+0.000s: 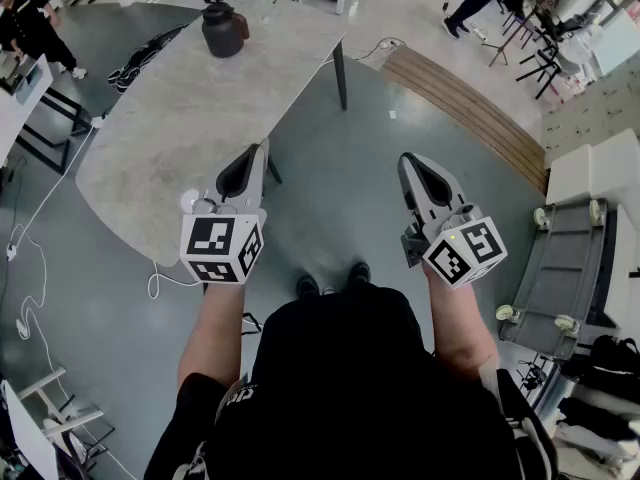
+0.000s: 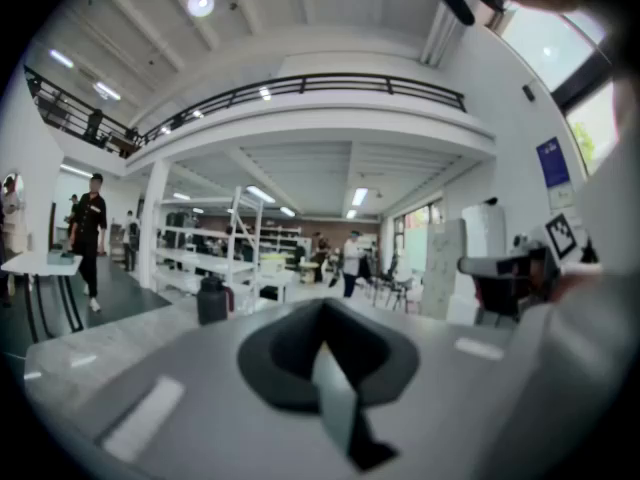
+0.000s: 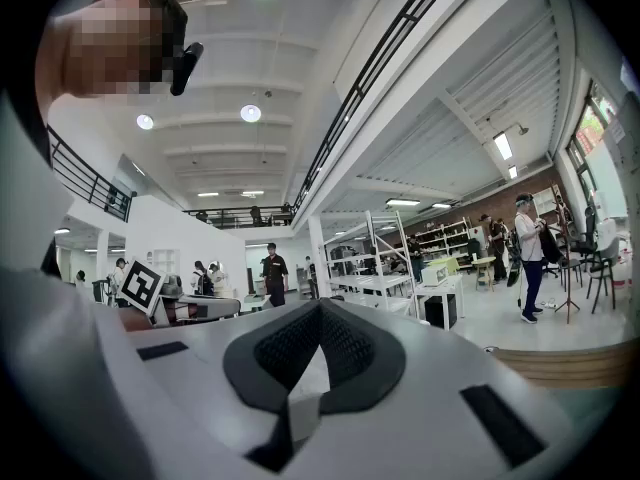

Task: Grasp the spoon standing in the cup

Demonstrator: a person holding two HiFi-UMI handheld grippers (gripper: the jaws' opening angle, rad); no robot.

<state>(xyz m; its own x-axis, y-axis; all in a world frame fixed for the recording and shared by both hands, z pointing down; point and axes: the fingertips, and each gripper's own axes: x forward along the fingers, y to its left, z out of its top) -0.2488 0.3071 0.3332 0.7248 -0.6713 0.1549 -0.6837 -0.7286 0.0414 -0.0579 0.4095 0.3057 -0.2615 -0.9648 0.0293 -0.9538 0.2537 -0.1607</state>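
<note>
The left tongs (image 1: 262,150) are sitting pressed together and empty, hanging over the near edge of the grey tabletop (image 1: 190,108); the right tongs (image 1: 405,160) are likewise sitting together, empty, over the floor, apart from the tabletop; 1 dark jug (image 1: 222,28) is standing at the far end; a pale rounded thing (image 1: 190,203) is lying just beside the left tongs, too hidden to tell whether it is the cup; the spoon is not showing clearly
</note>
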